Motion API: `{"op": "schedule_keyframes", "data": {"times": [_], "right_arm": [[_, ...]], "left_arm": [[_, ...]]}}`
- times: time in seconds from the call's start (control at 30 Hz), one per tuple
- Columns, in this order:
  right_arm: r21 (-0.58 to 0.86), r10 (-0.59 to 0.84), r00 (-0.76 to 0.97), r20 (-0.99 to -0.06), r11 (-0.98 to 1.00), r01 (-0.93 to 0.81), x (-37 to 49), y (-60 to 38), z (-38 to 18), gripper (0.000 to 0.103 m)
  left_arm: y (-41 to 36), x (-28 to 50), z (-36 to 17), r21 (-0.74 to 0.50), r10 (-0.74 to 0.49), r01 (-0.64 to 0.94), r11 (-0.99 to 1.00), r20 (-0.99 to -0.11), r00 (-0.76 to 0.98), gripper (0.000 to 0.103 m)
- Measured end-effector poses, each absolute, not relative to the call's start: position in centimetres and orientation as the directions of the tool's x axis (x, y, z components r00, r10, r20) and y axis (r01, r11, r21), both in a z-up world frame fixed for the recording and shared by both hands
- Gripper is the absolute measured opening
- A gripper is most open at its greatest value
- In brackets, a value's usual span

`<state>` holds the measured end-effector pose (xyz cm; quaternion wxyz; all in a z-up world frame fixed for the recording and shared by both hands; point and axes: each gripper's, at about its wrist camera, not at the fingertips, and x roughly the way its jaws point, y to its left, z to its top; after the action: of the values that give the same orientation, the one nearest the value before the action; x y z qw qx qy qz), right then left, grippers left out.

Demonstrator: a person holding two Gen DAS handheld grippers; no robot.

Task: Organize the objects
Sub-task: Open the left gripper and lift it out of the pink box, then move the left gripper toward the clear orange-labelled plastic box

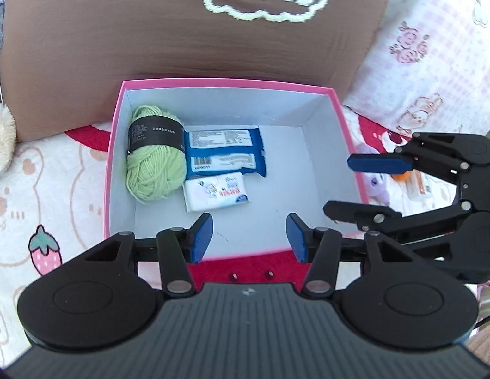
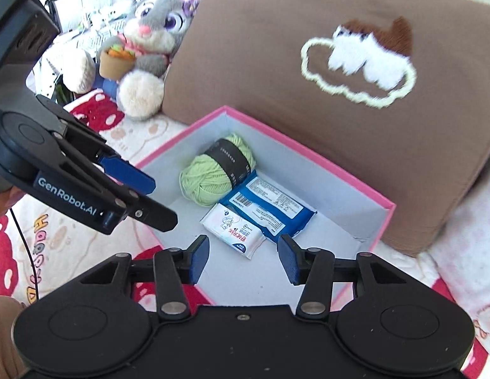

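Observation:
A pink box (image 1: pixel 115 132) with a white inside stands open on the bed; it also shows in the right wrist view (image 2: pixel 365 186). In it lie a green yarn ball (image 1: pixel 155 161) (image 2: pixel 213 170), a blue wipes pack (image 1: pixel 226 153) (image 2: pixel 270 208) and a small white tissue pack (image 1: pixel 215 191) (image 2: pixel 234 230), all at the left. My left gripper (image 1: pixel 249 237) is open and empty over the box's near edge; it also shows in the right wrist view (image 2: pixel 150 199). My right gripper (image 2: pixel 243 260) is open and empty above the box's near corner; in the left wrist view (image 1: pixel 346 183) it hovers at the right rim.
A brown cushion (image 1: pixel 181 31) (image 2: pixel 355 94) leans behind the box. A grey plush rabbit (image 2: pixel 150 41) sits left of it. A pink-patterned pillow (image 1: pixel 428 63) is at the right. A small purple plush (image 1: pixel 379 183) and an orange-white item (image 1: pixel 415 183) lie right of the box.

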<state>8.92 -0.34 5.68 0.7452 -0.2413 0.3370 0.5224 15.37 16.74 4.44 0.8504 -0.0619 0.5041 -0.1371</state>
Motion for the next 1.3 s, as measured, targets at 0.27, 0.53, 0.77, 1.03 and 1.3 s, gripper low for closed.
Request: {"op": "schedule_keyframes", "data": {"times": [0.27,0.53,0.77,1.03,1.3], "right_arm": [[0.001,0.63,0.271,-0.728,0.397,-0.918,7.6,-2.8,8.8,0.059],[0.009,0.629,0.297,-0.718,0.435,-0.9,5.9,-5.6,10.3,0.068],[0.015,0.616,0.292,-0.732,0.443,-0.896,4.3,-7.8,11.0,0.091],[-0.008,0.599,0.293,-0.745,0.432,-0.902,2.6,-9.4,11.8,0.091],[-0.028,0.561,0.318,-0.765,0.464,-0.886,1.3,-12.1,12.3,0.091]], "left_arm": [[15.9,12.9,7.3,-0.212,-0.255,0.145,0.966,-0.868,0.425,0.062],[14.2,9.9,8.4,-0.248,-0.307,0.195,0.949,-0.868,0.39,0.073],[13.5,7.4,8.9,-0.194,-0.263,0.204,0.96,-0.876,0.405,0.092],[12.6,6.4,8.0,-0.152,-0.241,0.254,0.955,-0.898,0.367,0.097],[11.2,4.8,8.2,-0.183,-0.282,0.286,0.94,-0.892,0.355,0.098]]}}
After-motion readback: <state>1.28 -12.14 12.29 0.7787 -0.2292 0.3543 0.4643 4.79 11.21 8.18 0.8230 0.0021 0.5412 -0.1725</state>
